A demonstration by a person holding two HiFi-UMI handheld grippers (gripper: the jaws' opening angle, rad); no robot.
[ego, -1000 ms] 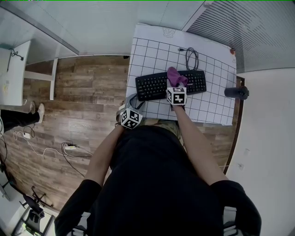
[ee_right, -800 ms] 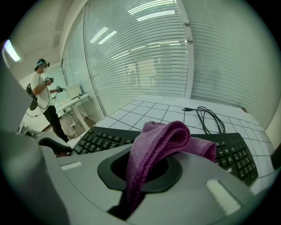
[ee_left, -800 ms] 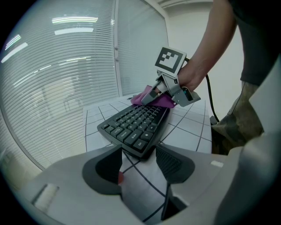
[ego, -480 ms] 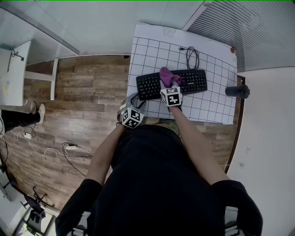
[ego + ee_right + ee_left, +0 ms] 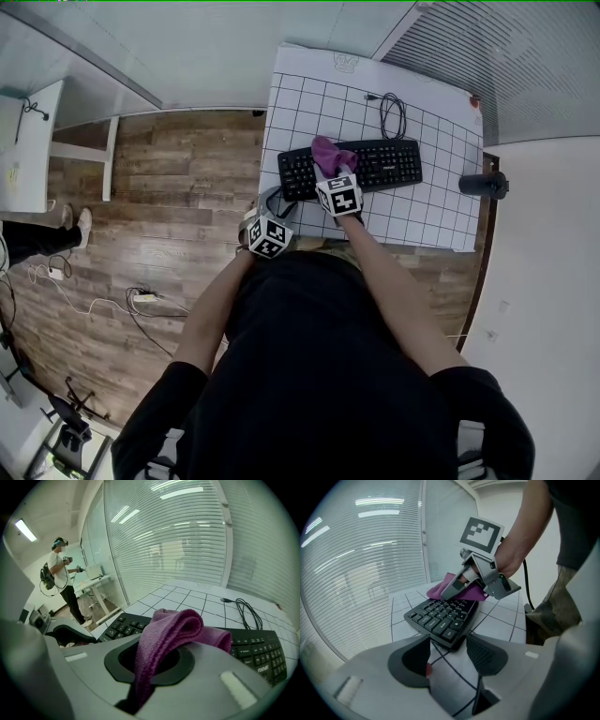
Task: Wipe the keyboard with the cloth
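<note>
While the cloth (image 5: 178, 625) is pinched in the right gripper (image 5: 151, 663), whose jaws are closed hard on a fold of it, the loose purple bulk bunches out in front and rests on the keys of the keyboard (image 5: 375, 167). From where I stand, what matters is how that keyboard lies. Its long side runs across the table (image 5: 431, 225) from the person's left to their right, nearly parallel to the near edge, with the right end angled slightly away. The cloth sits left of the middle of it, so only a short run of keys lies to the left and a much longer run to the right.

I'd judge the wipe has to travel sideways along the rows, not toward or away from the person. The right arm reaches in squarely from the near side, so it can slide either way. The longer sweep would be to the right.

The left gripper (image 5: 450, 657) has its jaws standing well apart with nothing between them. Through the gap I see only the gridded mat (image 5: 454, 677) and, just beyond, the keyboard's near left corner. It hovers at that left end, near the keyboard, though I can't see it touching. It looks well placed to steady the board if the wipe pushes it.

A coiled cable (image 5: 391, 114) lies on the far side of the keyboard, off the line of a sideways stroke.
</note>
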